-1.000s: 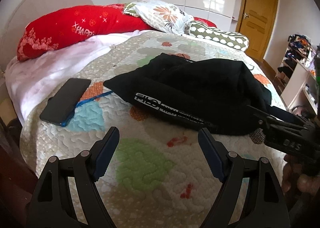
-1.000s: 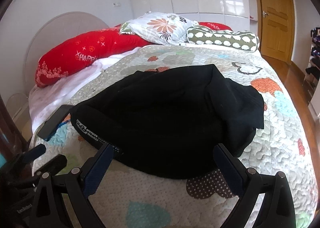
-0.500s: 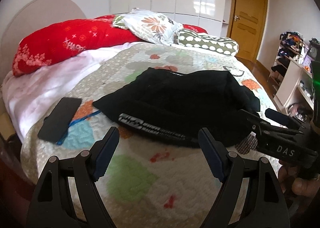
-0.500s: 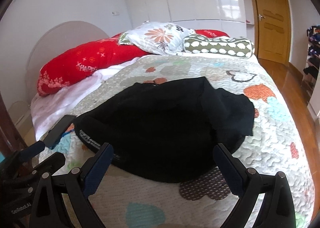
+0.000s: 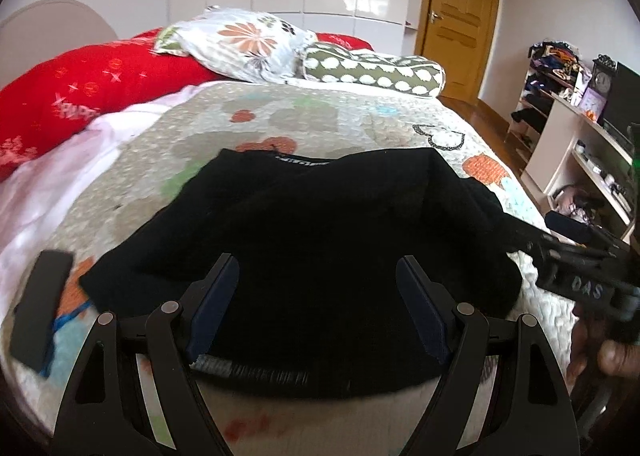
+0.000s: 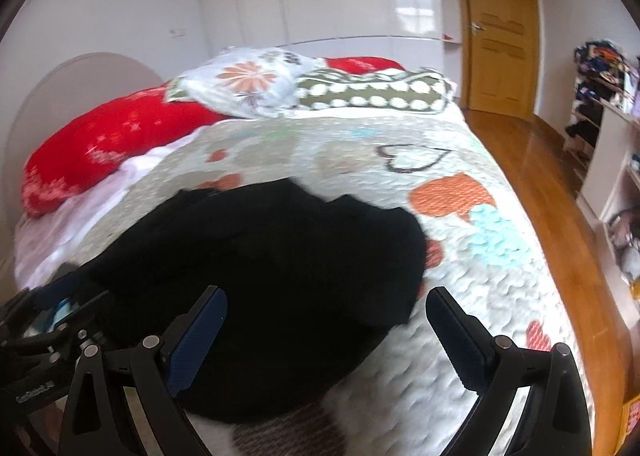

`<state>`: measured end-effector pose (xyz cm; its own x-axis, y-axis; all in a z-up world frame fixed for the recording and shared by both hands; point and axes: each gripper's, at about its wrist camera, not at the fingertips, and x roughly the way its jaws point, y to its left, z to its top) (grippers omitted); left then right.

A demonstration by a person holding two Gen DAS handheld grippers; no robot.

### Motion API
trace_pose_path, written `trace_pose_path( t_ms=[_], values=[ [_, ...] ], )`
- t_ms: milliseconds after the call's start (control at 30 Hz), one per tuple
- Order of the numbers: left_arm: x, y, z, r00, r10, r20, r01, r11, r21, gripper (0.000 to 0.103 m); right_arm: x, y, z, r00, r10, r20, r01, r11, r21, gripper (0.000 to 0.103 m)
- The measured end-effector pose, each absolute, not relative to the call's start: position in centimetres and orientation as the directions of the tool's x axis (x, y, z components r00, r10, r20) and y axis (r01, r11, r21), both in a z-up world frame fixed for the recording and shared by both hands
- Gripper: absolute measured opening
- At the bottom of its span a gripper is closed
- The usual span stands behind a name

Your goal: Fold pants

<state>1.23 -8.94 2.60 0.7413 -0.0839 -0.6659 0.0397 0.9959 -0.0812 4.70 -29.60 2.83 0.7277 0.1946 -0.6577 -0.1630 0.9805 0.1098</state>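
Observation:
Black pants (image 5: 320,224) lie bunched on the quilted bed, with a printed waistband at their near edge; they also show in the right wrist view (image 6: 272,268). My left gripper (image 5: 318,296) is open and empty, hovering over the near edge of the pants. My right gripper (image 6: 326,332) is open and empty above the pants' right part. The right gripper's body shows at the right of the left wrist view (image 5: 580,276). The left gripper's body shows at the lower left of the right wrist view (image 6: 48,336).
A black phone (image 5: 40,308) lies on the quilt (image 5: 360,124) at the left edge. Red, floral and green dotted pillows (image 5: 372,68) lie at the head. Wooden floor (image 6: 532,184), a door and shelves are to the right of the bed.
Both grippers have swung to the right and moved closer over the pants. The pants now fill the space between each pair of fingers. Both stay open.

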Motion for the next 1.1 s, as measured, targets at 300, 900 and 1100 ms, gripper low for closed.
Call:
trace_pose_path(
  t_ms=[300, 900, 1100],
  values=[
    [4.9, -8.0, -0.4, 0.690, -0.110, -0.716, 0.028, 0.992, -0.125, 0.081, 12.4, -29.0, 0.5, 0.654, 0.298, -0.695, -0.239, 0.953, 0.185, 0.074],
    [6.0, -4.4, -1.6, 0.681, -0.070, -0.729, -0.057, 0.987, -0.148, 0.081, 25.1, -27.5, -1.8, 0.608, 0.077, -0.790, -0.169, 0.985, -0.034, 0.006],
    [5.0, -1.9, 0.3, 0.723, -0.002, -0.691, -0.107, 0.988, -0.115, 0.081, 16.6, -35.7, 0.2, 0.651, 0.153, -0.743, -0.090, 0.988, 0.125, 0.049]
  ],
)
